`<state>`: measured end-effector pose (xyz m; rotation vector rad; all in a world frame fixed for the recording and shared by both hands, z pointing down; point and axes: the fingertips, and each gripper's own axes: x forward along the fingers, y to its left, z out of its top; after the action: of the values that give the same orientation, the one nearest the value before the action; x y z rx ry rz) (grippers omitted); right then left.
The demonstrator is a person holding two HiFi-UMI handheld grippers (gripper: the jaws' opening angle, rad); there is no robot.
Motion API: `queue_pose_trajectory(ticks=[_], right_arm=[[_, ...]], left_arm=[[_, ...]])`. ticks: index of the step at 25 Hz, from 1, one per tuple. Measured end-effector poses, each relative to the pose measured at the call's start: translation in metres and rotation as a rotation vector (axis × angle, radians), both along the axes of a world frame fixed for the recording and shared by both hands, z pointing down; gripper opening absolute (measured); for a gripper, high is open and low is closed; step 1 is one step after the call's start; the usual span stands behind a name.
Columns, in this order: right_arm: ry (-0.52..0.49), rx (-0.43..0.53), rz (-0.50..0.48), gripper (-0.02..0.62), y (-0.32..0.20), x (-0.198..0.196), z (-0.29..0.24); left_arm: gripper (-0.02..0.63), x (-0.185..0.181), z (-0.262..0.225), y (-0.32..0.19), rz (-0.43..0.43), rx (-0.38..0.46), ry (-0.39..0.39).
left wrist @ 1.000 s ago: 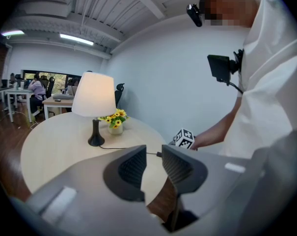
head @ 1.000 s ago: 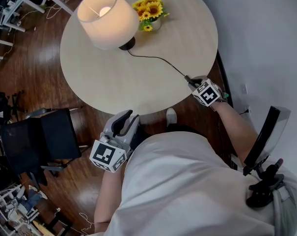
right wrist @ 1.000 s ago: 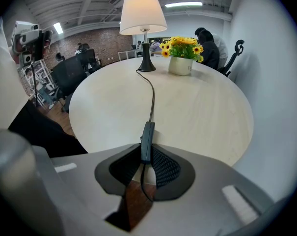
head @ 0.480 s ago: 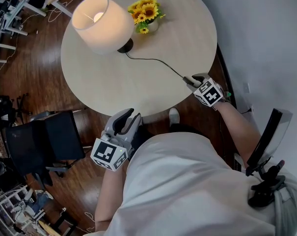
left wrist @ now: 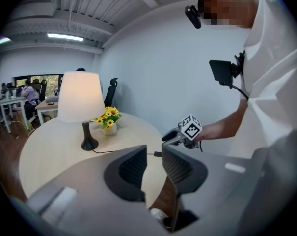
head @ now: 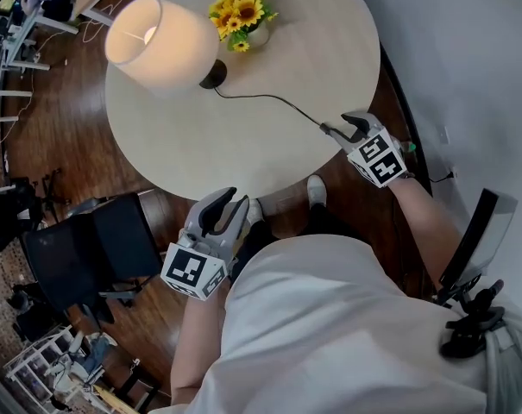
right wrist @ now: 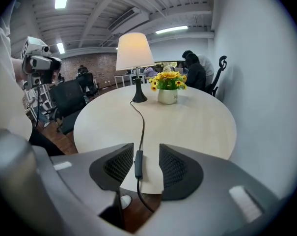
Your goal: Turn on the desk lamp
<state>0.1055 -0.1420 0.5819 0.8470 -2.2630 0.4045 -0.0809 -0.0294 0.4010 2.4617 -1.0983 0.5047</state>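
The desk lamp [head: 161, 41] stands lit at the far left of the round table [head: 243, 149], its cream shade glowing [right wrist: 134, 51]. From its dark base, a black cord [head: 269, 99] runs to an inline switch [right wrist: 138, 164] at the near right table edge. My right gripper [right wrist: 145, 155] is open, its jaws standing either side of the switch without touching it. My left gripper [head: 224, 210] is open and empty, held below the near table edge. The lamp [left wrist: 81, 102] also shows in the left gripper view.
A pot of sunflowers [head: 236, 15] stands beside the lamp base. A black office chair [head: 88, 248] is at my left, another chair [head: 472, 240] at my right. A white wall runs close along the table's right side.
The right gripper has shifted slightly right and back along the cord, and its jaws now stand apart. The lamp glows in every frame. The left gripper has barely moved.
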Motion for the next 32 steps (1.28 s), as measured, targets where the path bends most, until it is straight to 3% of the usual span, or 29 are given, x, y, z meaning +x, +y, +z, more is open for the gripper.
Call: queue_pose_trajectory(ticks=[7,13,18,20,22,25,27,32], right_arm=[[-0.029,0.059,0.104,0.163,0.0,0.009,-0.033],[0.001,0.107,0.237,0.156,0.054,-0.021,-0.066],[-0.007,0.109,0.364,0.146,0.123,-0.073,-0.071],[-0.007,0.107,0.406,0.146,0.14,-0.083,-0.07],[-0.01,0.083,0.412,0.146,0.104,-0.058,-0.065],[-0.011,0.022,0.339,0.146,-0.051,0.045,-0.045],[-0.002,0.005,0.296,0.146,-0.117,0.09,-0.042],[0.01,0.044,0.279,0.146,-0.093,0.093,-0.062]], left_arm=[[0.109,0.003,-0.016,-0.022,0.097,0.06,0.03],[0.109,-0.058,-0.026,0.018,0.178,0.093,0.113],[0.109,-0.127,-0.018,0.057,0.246,0.102,0.172],[0.109,-0.137,-0.014,0.059,0.283,0.097,0.199],[0.108,-0.109,-0.004,0.012,0.294,0.073,0.202],[0.109,0.001,0.023,-0.152,0.254,0.012,0.168],[0.109,0.048,0.035,-0.223,0.242,-0.01,0.147],[0.107,0.055,0.043,-0.203,0.227,-0.036,0.172]])
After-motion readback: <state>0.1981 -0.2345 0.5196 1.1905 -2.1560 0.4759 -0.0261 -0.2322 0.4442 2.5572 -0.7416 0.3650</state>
